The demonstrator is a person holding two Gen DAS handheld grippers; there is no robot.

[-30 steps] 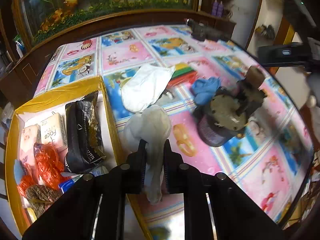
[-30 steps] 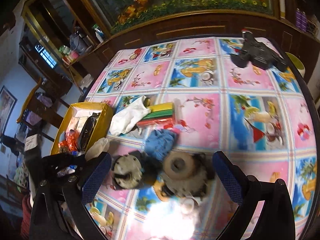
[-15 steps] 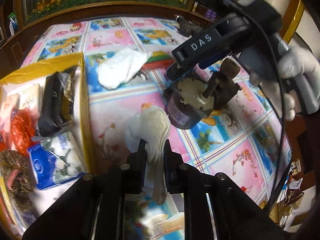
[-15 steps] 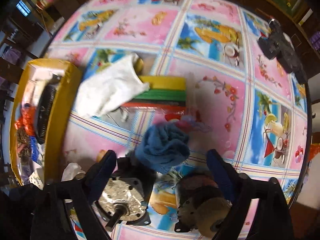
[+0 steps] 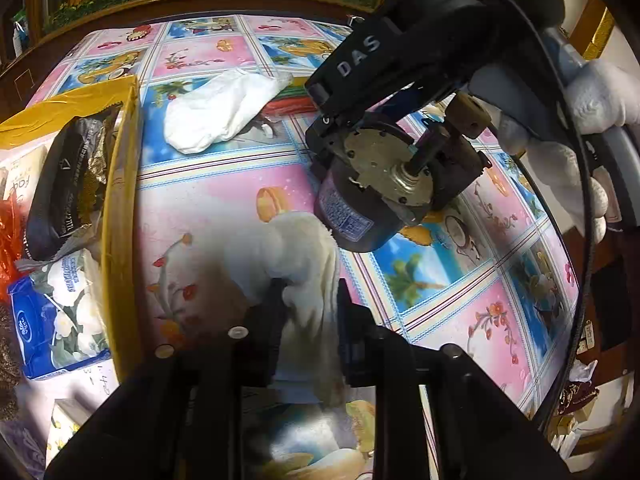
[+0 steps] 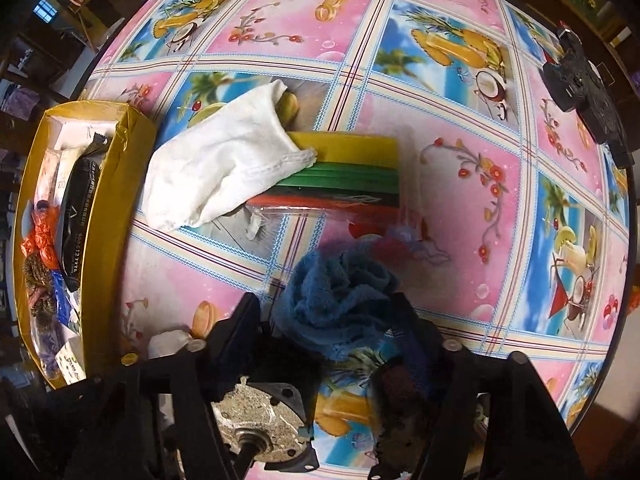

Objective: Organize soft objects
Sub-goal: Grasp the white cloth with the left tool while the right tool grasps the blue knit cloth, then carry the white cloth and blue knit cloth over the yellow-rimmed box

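My left gripper (image 5: 308,296) is shut on a white cloth (image 5: 296,252), holding it just above the table beside the yellow box (image 5: 120,184). My right gripper (image 6: 328,312) is open, its fingers either side of a crumpled blue cloth (image 6: 340,296) on the table. A second white cloth (image 6: 224,160) lies further off, partly over a stack of coloured sponges (image 6: 352,176); it also shows in the left wrist view (image 5: 224,108). The right gripper's body (image 5: 400,48) fills the upper right of the left wrist view.
Two dark metal motors (image 6: 260,416) (image 6: 404,412) stand on the table right under my right gripper; one (image 5: 372,184) is beside the held cloth. The yellow box holds a black packet (image 5: 68,184), a blue tissue pack (image 5: 52,316) and other items. A black device (image 6: 584,88) lies far right.
My right gripper has come down and forward over the motors and now straddles the blue cloth. My left gripper, still holding the white cloth, has moved lower and closer to the table.
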